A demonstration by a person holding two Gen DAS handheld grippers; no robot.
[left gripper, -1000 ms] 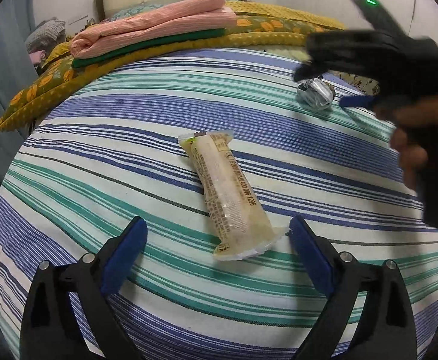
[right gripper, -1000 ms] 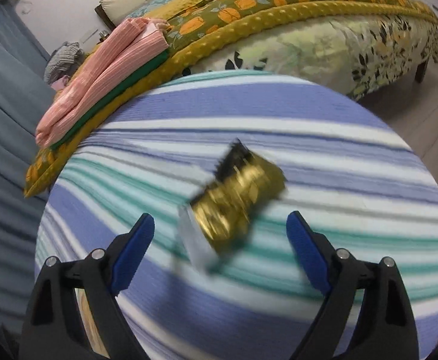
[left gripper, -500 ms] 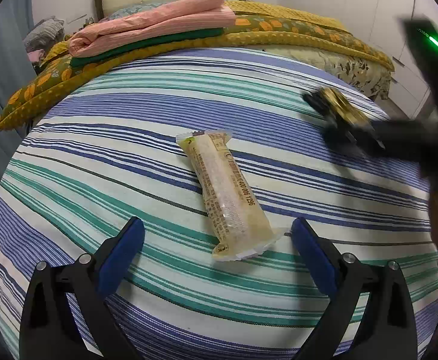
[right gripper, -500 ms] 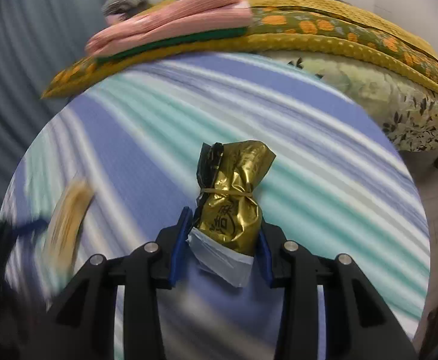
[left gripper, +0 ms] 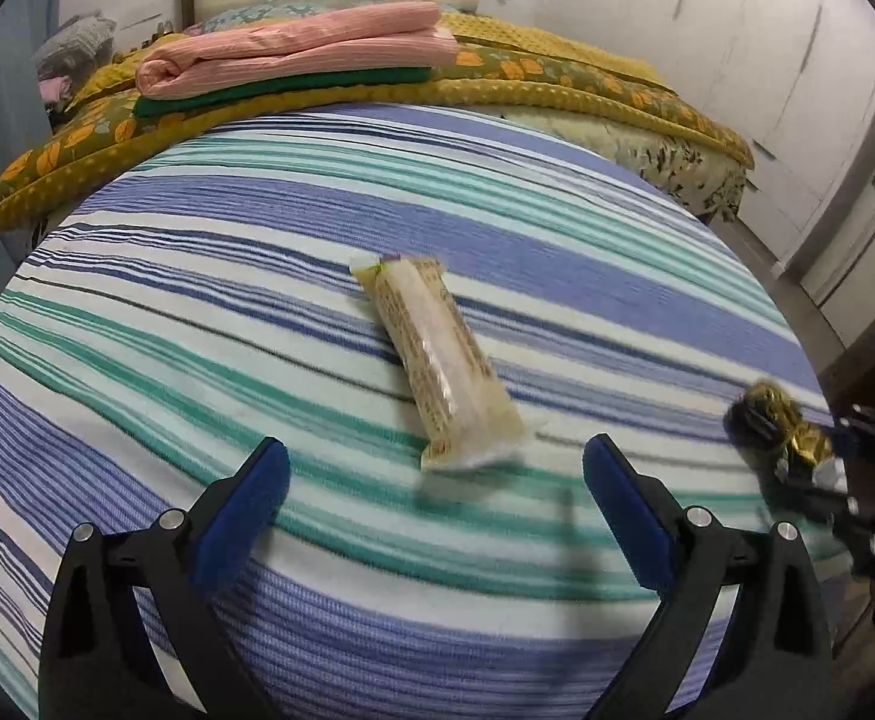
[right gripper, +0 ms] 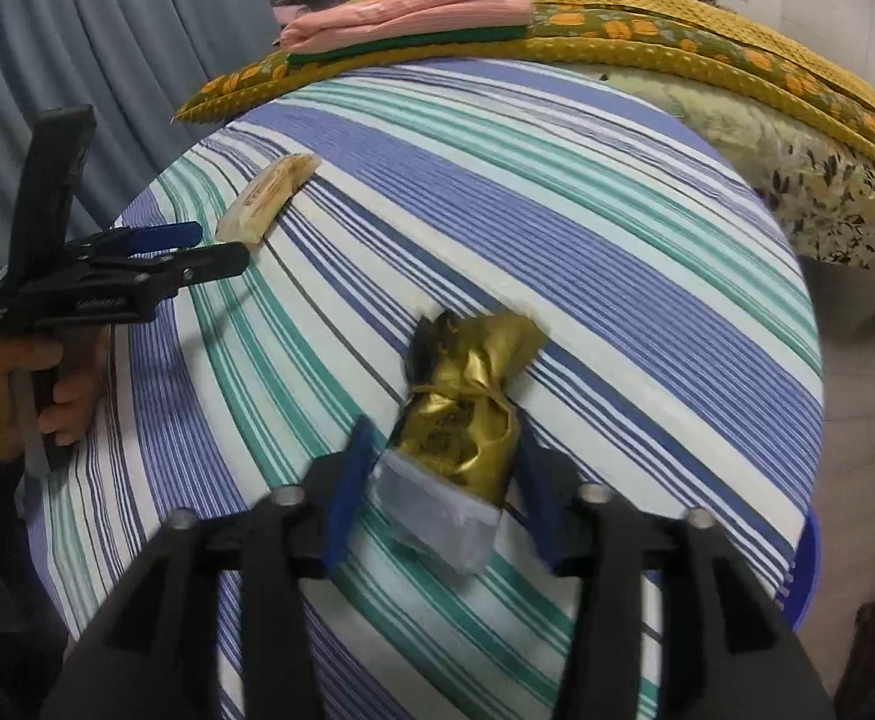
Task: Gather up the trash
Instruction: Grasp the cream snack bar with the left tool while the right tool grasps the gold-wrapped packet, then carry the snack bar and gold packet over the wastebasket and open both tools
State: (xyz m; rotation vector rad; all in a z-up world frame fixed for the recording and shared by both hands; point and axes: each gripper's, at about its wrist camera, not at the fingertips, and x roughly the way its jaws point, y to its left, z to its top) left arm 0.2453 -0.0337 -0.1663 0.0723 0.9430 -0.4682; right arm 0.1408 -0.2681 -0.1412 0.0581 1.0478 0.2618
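Your left gripper point(left gripper: 434, 468) hovers low over the striped bedspread point(left gripper: 257, 312), released, its blue pads spread wide on either side of the near end of the pale snack wrapper point(left gripper: 440, 360). In the right wrist view your left hand point(right gripper: 35, 384) wraps the handle at the bed's left edge, the tool levelled toward that wrapper. Your right gripper point(right gripper: 437, 480) is clenched on the gold foil wrapper point(right gripper: 467, 408), whose crinkled top sticks out forward between the blue pads, a clear plastic flap hanging under it.

Count two pieces of trash: one pale wrapper lying on the bedspread, one gold wrapper in your right gripper. Past the stripes sits one stack of folded cloths point(left gripper: 293, 54).

A second ago the gold wrapper lay loose between open right fingers; now it is gripped and carried to the right edge of the left wrist view. The pale wrapper has not moved.
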